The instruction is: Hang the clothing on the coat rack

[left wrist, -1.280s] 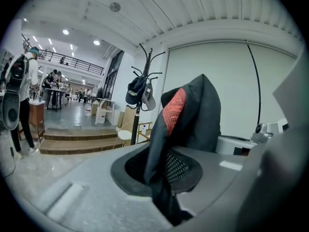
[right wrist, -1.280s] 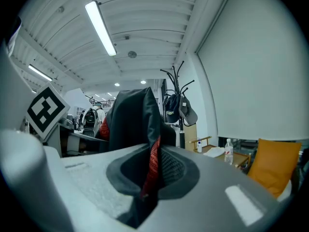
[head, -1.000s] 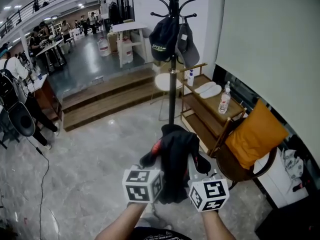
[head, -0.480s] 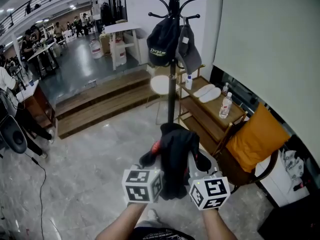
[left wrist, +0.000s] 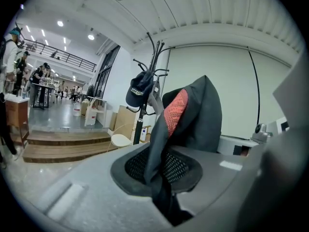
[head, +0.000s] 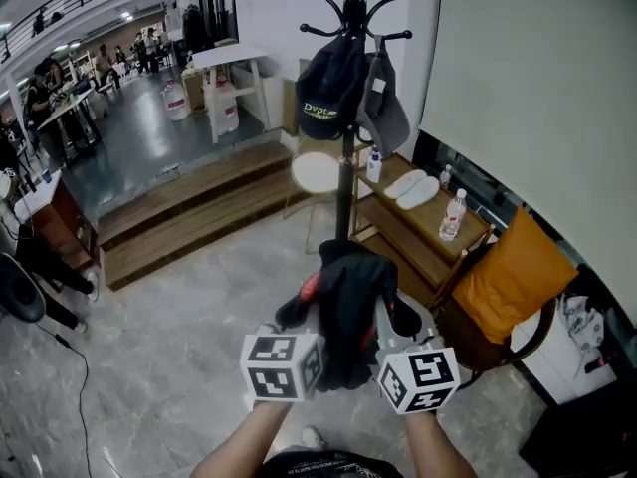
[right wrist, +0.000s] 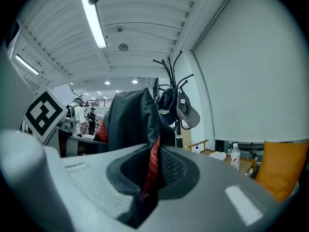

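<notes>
**Left gripper** [left wrist: 161, 178]: jaws almost together, pinching a fold of the black garment [head: 350, 302]. The cloth rises out of the narrow gap between them and shows an orange-red patch on its upper fold. Its marker cube [head: 282, 364] sits low and centre in the head view, just left of the garment.

**Right gripper** [right wrist: 147, 178]: jaws likewise closed on the same garment, with a red edge of the fabric running down into the gap. Its marker cube [head: 418, 378] sits just right of the garment.

**Arms:** left forearm [head: 234, 446] and right forearm [head: 438, 451] enter from the bottom edge, bare, side by side. Both reach forward and hold the grippers close together.

**Garment:** bunched and draped over both grippers, held up in front of the person, off the marble floor [head: 179, 347]. It is apart from the coat rack [head: 345, 167], which stands beyond it.

**Coat rack:** black pole with curved hooks. A dark cap [head: 326, 83] with pale lettering and a grey cap [head: 386, 108] hang on it.

**Surroundings:** round white stool [head: 317, 172], wooden shelf unit [head: 418, 217] with a water bottle [head: 453, 215], orange cushion [head: 513, 272], wooden steps [head: 189, 212].
</notes>
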Motion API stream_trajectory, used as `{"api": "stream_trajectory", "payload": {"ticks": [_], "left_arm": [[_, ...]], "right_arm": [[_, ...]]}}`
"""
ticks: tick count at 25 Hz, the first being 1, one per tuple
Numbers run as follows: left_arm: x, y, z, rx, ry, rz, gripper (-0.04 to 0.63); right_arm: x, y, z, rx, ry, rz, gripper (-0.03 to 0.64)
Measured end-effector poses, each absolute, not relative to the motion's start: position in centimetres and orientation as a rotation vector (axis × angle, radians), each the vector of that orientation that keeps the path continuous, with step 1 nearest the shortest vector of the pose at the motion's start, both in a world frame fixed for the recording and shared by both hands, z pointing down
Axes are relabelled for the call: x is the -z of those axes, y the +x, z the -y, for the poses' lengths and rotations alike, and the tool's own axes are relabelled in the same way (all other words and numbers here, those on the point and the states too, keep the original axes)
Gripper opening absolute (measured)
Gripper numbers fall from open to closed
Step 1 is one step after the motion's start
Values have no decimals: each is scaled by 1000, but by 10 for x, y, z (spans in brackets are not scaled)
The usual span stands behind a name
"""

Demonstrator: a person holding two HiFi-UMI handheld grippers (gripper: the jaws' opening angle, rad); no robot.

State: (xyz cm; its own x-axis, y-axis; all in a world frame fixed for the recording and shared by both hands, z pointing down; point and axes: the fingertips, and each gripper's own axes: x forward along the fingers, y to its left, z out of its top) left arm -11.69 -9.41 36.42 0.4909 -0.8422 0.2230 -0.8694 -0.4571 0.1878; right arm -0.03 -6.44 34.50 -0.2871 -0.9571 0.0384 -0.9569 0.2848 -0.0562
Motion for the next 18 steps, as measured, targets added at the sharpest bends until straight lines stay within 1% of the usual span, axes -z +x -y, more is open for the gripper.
{"api": "stream_trajectory", "payload": {"ticks": [9,18], "left_arm": [[-369,-133,137,-129,2475,1406,32],[-374,-123,163,-144,2468,1417,32]], "right_arm": [[-347,-19,100,82,-1921,-2498,34],[-348,-6,132,69,-1911,-2480,34]]}}
